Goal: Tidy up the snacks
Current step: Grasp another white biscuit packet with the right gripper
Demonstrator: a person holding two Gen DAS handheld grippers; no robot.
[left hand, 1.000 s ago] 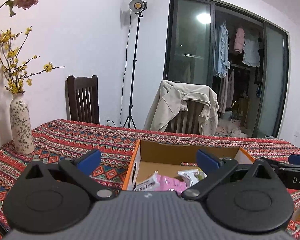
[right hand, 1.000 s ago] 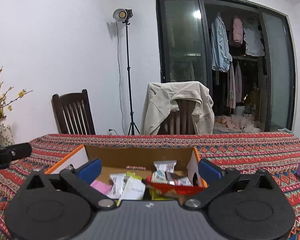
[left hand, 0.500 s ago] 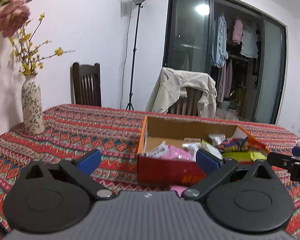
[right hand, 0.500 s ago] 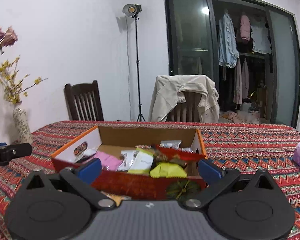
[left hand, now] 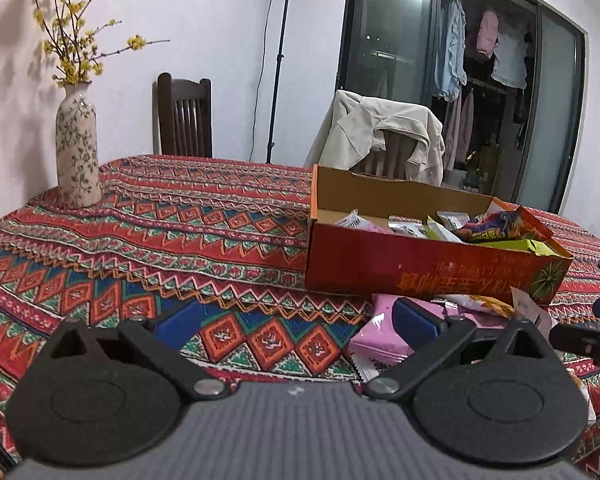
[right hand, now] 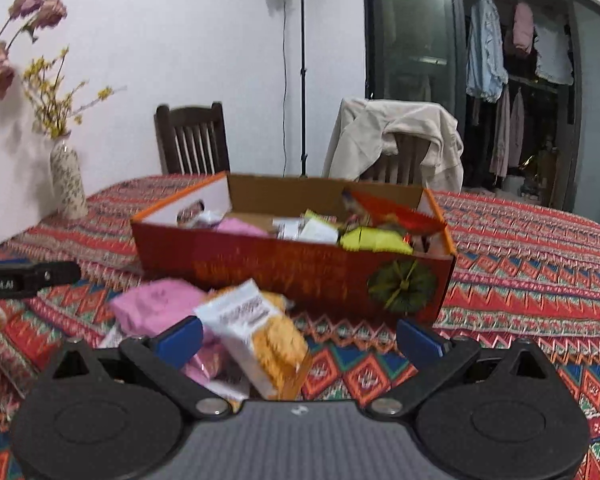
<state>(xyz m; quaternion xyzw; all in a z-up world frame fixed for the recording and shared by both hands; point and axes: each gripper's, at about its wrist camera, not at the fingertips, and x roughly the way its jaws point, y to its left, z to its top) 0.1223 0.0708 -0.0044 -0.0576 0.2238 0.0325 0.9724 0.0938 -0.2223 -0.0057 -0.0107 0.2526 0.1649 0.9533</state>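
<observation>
Right wrist view: right gripper (right hand: 298, 338) wide, empty, yellow snack packet (right hand: 260, 332) between its fingers, red box (right hand: 292, 264) ahead. Left gripper (left hand: 298, 322) wide, empty.

The left claw (left hand: 296, 320) is level with its jaws spread wide and nothing between its blue pads (left hand: 178, 322). The right claw (right hand: 298, 334) is also level and wide apart, its blue pads (right hand: 418, 340) gripping nothing.
</observation>
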